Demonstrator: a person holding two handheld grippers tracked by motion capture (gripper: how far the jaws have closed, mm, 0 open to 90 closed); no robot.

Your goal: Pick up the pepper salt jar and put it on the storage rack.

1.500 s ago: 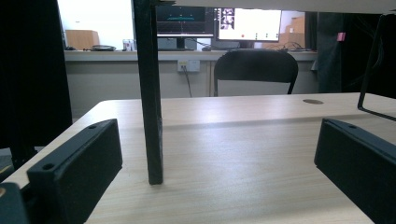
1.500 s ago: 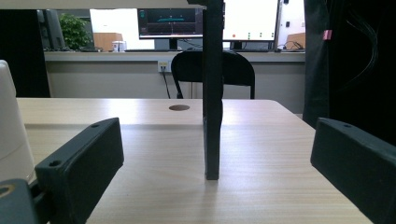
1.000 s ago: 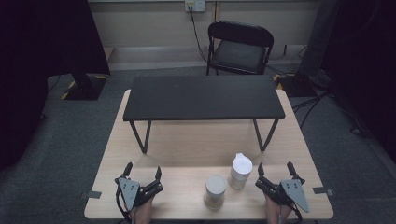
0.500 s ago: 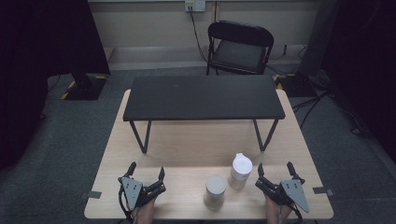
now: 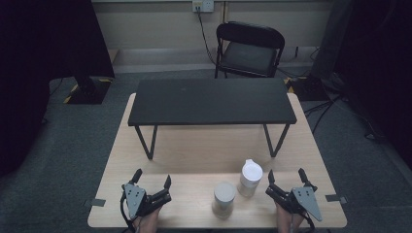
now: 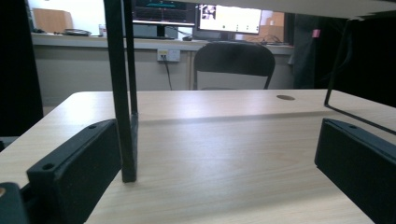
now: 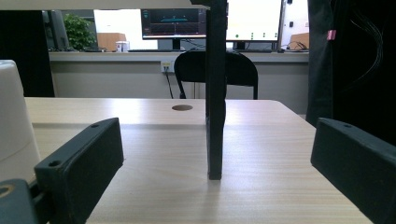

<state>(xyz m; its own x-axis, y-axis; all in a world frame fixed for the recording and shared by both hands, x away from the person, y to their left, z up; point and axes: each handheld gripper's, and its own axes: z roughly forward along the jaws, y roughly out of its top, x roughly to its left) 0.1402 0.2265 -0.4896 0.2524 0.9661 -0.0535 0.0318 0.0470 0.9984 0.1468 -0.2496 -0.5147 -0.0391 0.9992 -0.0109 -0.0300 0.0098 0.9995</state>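
My left gripper [image 5: 152, 176] rests open near the table's front left edge with nothing between its jaws. In the left gripper view, the left gripper [image 6: 217, 161] looks along the tabletop past a black leg [image 6: 122, 93] of the low black shelf [image 5: 211, 101]. My right gripper [image 5: 286, 174] is open and empty at the front right. A white lidded container [image 5: 251, 177] stands just left of it and appears at the left edge of the right gripper view as the white container [image 7: 13, 121]. A grey cylinder [image 5: 224, 198] stands in front of the white one, between the two grippers.
The low black shelf stands on thin legs across the back half of the light wooden table [image 5: 204, 155]. A shelf leg [image 7: 215, 93] rises straight ahead of the right gripper. A black chair [image 5: 248, 48] stands behind the table.
The left gripper has edged very slightly to the right. The right gripper and both containers have stayed in place.
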